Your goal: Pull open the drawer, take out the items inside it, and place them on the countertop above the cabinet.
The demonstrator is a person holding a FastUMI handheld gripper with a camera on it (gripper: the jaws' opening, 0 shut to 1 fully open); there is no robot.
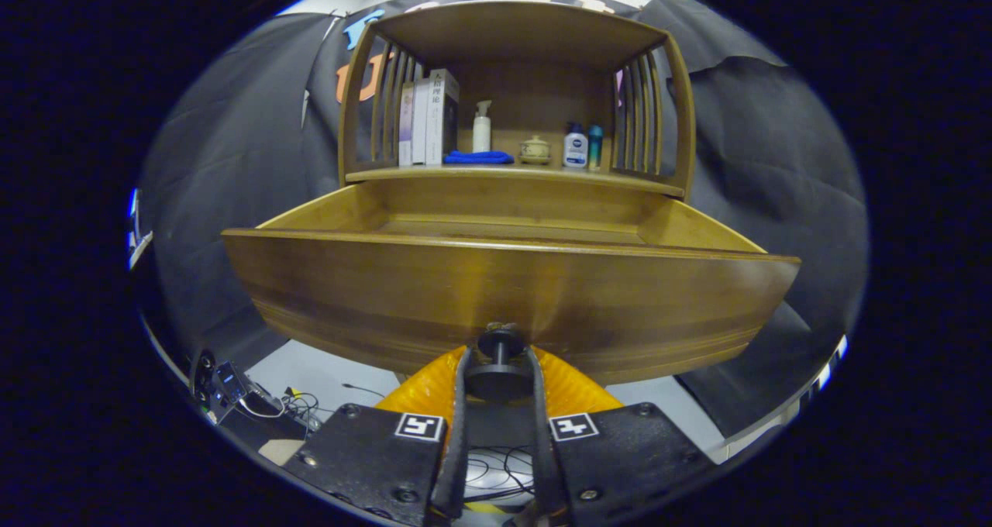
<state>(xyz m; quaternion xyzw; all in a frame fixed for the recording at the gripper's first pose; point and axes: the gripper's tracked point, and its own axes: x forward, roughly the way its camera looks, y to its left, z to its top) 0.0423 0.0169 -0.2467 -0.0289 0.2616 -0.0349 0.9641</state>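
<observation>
Even, fairly dim light is cast from above; a soft glare is seen on the glossy brown wooden drawer front (504, 291), bowed by fisheye distortion.

Vertical printed characters down the front of a dark box (444, 116), upright on the surface (542, 175) beside paler boxes; too small to make out. Blue label on a white bottle (574, 147) further along the same surface, wording not legible. Square black-and-white coded signs, a left marker (420, 426) and a right marker (573, 426), one behind each finger of the tongs (500, 360), these clamped from both sides on the drawer knob (497, 380).
</observation>
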